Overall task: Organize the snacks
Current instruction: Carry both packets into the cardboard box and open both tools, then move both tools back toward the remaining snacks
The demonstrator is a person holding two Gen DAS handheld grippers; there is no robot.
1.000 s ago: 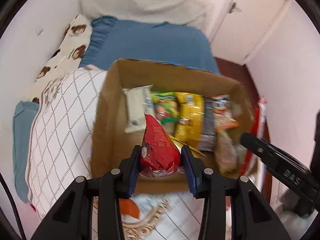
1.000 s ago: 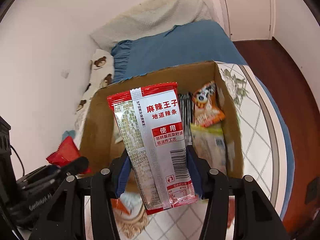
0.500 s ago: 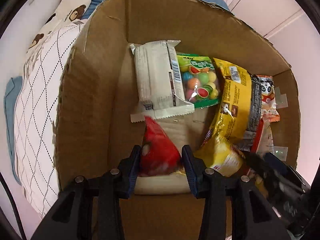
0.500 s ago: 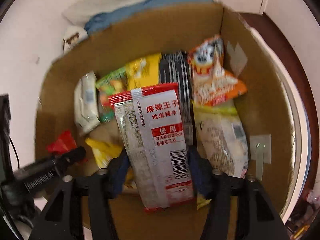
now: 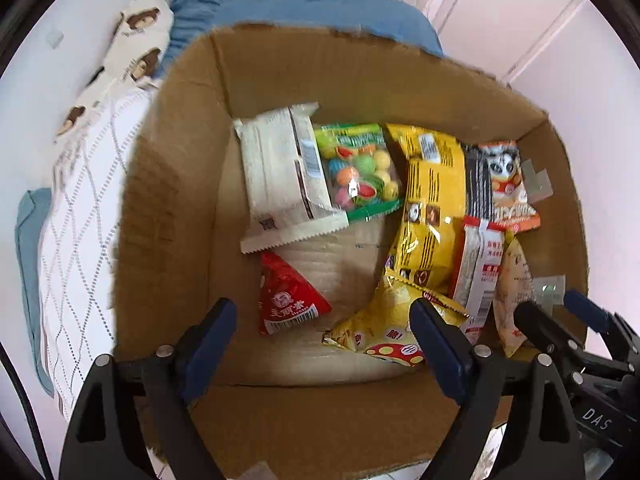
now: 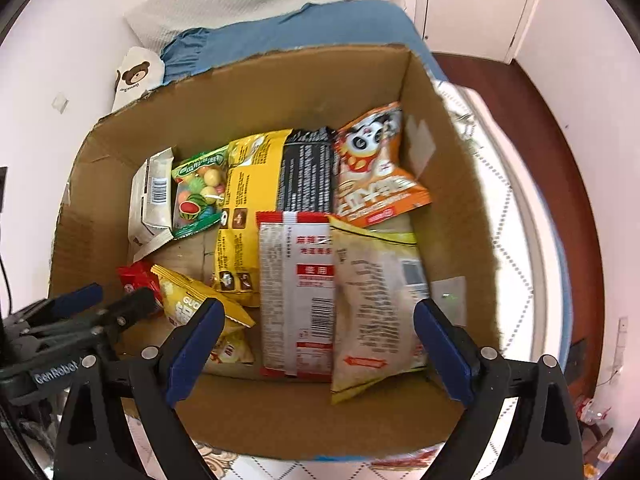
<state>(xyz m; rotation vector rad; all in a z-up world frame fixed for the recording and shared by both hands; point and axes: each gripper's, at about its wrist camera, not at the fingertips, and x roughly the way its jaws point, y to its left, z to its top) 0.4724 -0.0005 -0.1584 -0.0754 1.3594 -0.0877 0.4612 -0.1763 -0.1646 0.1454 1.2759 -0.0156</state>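
My left claw (image 5: pixel 322 328) and right claw (image 6: pixel 316 332) have both just been opening and now stand spread, nothing between the pads. The red packet (image 5: pixel 286 298) lies on the floor of the cardboard box (image 5: pixel 168 216), the red-and-white packet (image 6: pixel 298 292) beside it among the other snacks. Both look light, crinkly and slippery; I judge a sealed edge the safest place to pinch. Glossy foil, printed labels, barcodes.

Both wrist cameras look steeply down, close, into one cardboard box (image 5: pixel 168 216).
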